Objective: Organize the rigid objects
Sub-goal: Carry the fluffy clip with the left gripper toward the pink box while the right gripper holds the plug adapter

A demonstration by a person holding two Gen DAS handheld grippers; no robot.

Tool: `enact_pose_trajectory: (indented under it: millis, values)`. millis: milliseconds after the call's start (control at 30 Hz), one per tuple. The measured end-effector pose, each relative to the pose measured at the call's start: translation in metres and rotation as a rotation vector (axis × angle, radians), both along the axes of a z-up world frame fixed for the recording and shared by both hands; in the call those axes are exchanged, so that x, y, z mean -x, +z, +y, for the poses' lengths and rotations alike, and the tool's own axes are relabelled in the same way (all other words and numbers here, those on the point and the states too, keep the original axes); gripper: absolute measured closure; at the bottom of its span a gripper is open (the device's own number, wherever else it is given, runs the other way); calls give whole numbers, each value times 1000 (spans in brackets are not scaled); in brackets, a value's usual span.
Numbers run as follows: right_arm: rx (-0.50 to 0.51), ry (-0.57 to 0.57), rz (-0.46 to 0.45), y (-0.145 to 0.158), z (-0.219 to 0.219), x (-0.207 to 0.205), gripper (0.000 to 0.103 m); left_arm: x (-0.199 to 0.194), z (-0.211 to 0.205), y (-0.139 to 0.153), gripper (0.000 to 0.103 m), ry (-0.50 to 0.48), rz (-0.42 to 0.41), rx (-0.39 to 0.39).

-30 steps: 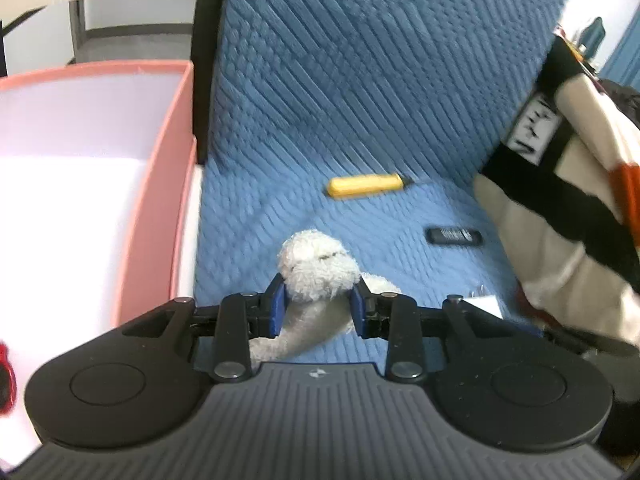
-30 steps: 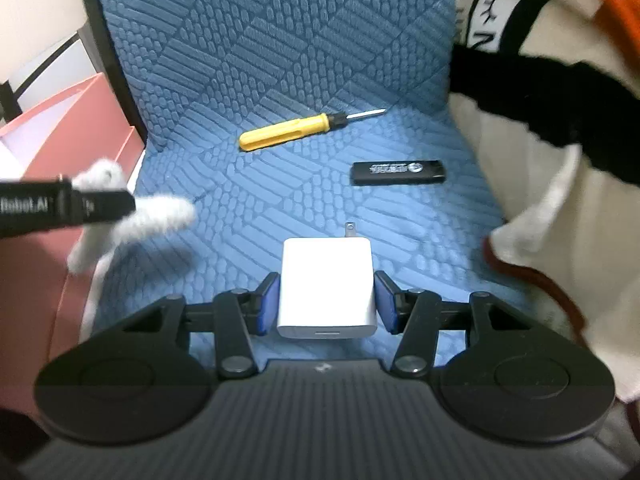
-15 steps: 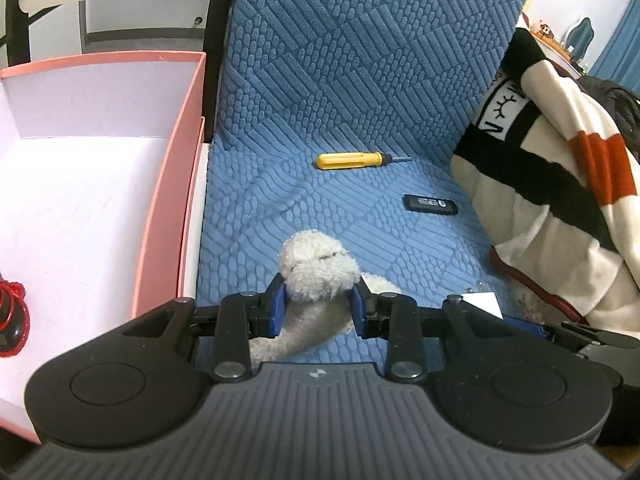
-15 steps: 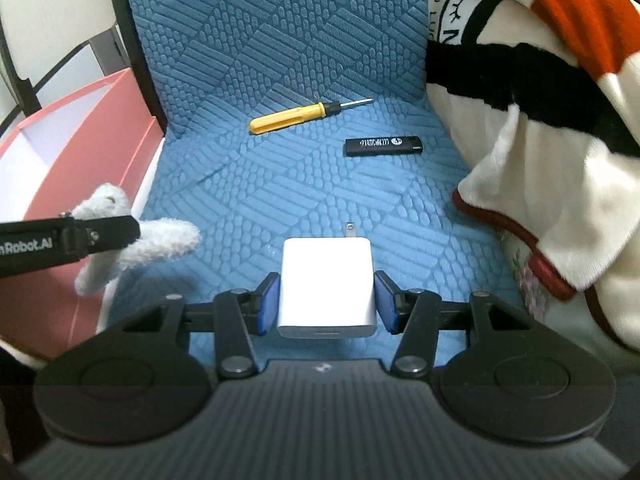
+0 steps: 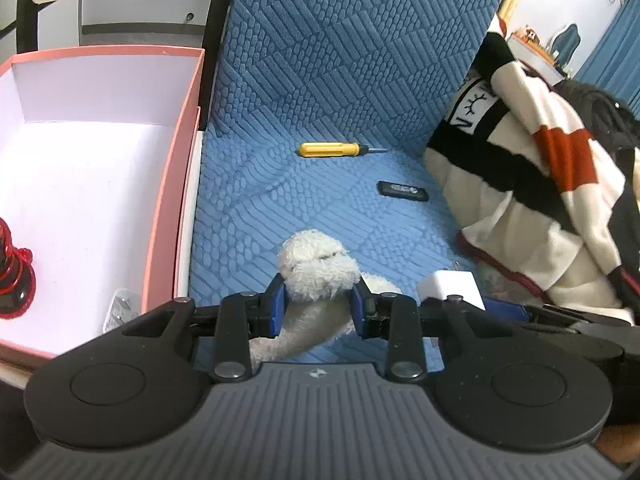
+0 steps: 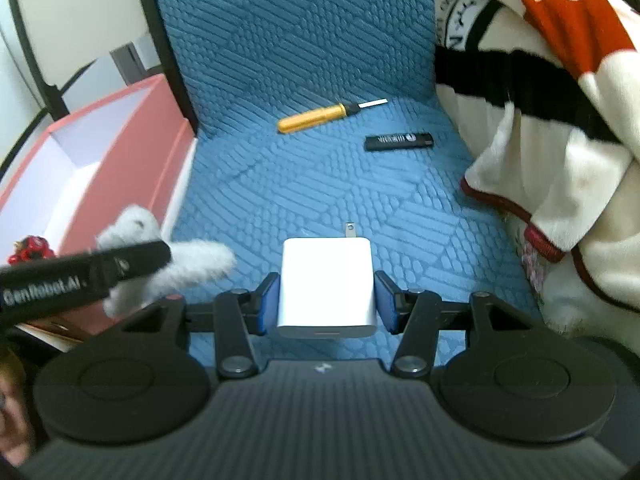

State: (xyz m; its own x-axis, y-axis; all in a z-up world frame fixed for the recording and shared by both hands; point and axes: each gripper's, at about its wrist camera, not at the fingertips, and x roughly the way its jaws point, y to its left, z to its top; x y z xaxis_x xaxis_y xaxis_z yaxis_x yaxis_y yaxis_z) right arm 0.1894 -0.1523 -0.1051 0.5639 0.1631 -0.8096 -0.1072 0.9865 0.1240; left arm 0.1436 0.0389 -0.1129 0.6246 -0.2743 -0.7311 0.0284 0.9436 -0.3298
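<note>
My left gripper [image 5: 318,304] is shut on a white plush toy [image 5: 316,268] and holds it above the blue seat, just right of the pink box [image 5: 172,200]. My right gripper [image 6: 326,300] is shut on a white charger plug [image 6: 326,280], held above the seat cushion; the plug also shows in the left wrist view [image 5: 450,286]. The plush toy shows at the left in the right wrist view [image 6: 176,264]. A yellow screwdriver [image 6: 312,118] and a black lighter [image 6: 398,142] lie on the seat near the backrest.
The pink box has a white inside [image 5: 80,184] holding a red and black object [image 5: 14,276] and a small clear item [image 5: 120,308]. A striped cream, black and red blanket [image 6: 540,100] is piled on the right. The blue backrest [image 5: 340,48] stands behind.
Both grippers have pulled back and risen from the seat with their objects still held. More of the pink box and the blanket has come into view.
</note>
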Motion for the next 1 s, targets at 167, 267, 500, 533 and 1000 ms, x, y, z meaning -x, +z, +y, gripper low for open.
enact_pose_trajectory:
  millis: [167,267,500,533,1000]
  values:
    - [-15,12,-32,17,4,0,50,0,8,18,66,12,-25,21]
    - [-21,22,-58,30,8,-2,50,-2,17,33,66,28,-34,43]
    - [-49,55,-119,65,23,-9,50,-8,42,70,66,77,-90,38]
    - [-48,63,-129,70,26,-11,50,-8,46,75,66,86,-100,34]
    - [-95,168,-251,136,103,-26,50,10,141,129,66,217,-181,6]
